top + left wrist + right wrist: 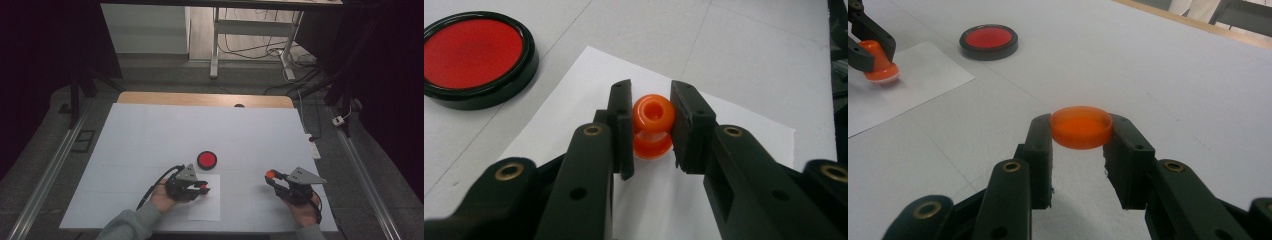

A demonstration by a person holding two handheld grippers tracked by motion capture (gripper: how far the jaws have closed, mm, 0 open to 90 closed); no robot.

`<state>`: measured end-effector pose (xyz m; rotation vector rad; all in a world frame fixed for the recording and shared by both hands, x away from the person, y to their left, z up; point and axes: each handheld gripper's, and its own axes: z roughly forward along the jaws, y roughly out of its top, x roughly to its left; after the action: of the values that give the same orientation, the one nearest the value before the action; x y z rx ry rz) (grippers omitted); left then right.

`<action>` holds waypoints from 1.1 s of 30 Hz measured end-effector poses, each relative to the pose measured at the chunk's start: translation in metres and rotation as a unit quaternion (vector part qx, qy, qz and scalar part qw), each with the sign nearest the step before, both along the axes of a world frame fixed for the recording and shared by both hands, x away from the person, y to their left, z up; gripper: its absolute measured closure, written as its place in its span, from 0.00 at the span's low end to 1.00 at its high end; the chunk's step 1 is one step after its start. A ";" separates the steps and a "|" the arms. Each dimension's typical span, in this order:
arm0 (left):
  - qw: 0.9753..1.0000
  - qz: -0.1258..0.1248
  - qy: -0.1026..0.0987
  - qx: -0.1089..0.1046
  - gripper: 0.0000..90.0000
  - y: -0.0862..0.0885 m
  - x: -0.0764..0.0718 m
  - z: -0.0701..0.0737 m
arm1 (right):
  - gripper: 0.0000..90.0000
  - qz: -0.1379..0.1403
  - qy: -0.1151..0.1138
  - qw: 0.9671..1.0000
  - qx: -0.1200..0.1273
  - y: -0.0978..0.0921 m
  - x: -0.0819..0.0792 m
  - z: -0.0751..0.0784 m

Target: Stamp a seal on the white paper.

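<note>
An orange knob-shaped stamp is clamped by its handle between the jaws of my left gripper, which is shut on it. The stamp stands upright, base down, on or just above a white sheet of paper; I cannot tell which. In the high view the left gripper is over the sheet's upper left part. My right gripper is shut on a shallow orange cap, held above the table at the right. A round red ink pad in a black case lies beyond the paper.
A white cover lies over the table, whose wooden far edge shows. A power strip lies at the right edge. Desk legs and cables are on the floor beyond.
</note>
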<state>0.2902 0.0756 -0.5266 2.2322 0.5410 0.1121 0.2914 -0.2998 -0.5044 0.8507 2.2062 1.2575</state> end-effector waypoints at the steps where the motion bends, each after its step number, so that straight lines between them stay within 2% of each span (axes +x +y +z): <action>1: 1.000 0.000 0.000 0.000 0.80 0.000 0.000 0.000 | 0.71 0.000 0.000 1.000 0.000 0.000 0.000 0.000; 14: 1.000 0.001 -0.003 0.007 0.80 0.000 -0.001 -0.005 | 0.71 -0.001 0.001 1.000 -0.002 0.000 0.000 0.000; 18: 1.000 0.007 -0.015 -0.003 0.80 0.001 -0.005 -0.008 | 0.71 -0.002 0.001 1.000 0.002 -0.001 0.000 0.000; 23: 0.999 0.008 -0.036 0.006 0.80 -0.001 -0.010 -0.009 | 0.71 -0.002 0.000 1.000 0.000 -0.001 -0.001 0.001; 29: 0.999 0.011 -0.043 0.006 0.81 -0.001 -0.012 -0.010 | 0.71 -0.003 0.000 1.000 0.001 -0.001 -0.001 0.001; 33: 0.999 0.011 -0.041 0.001 0.81 0.000 -0.012 -0.011 | 0.71 -0.003 -0.001 1.000 0.000 0.000 -0.001 0.001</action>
<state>0.2786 0.0755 -0.5380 2.2126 0.5215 0.2145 0.2902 -0.3003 -0.5032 0.8559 2.2009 1.2560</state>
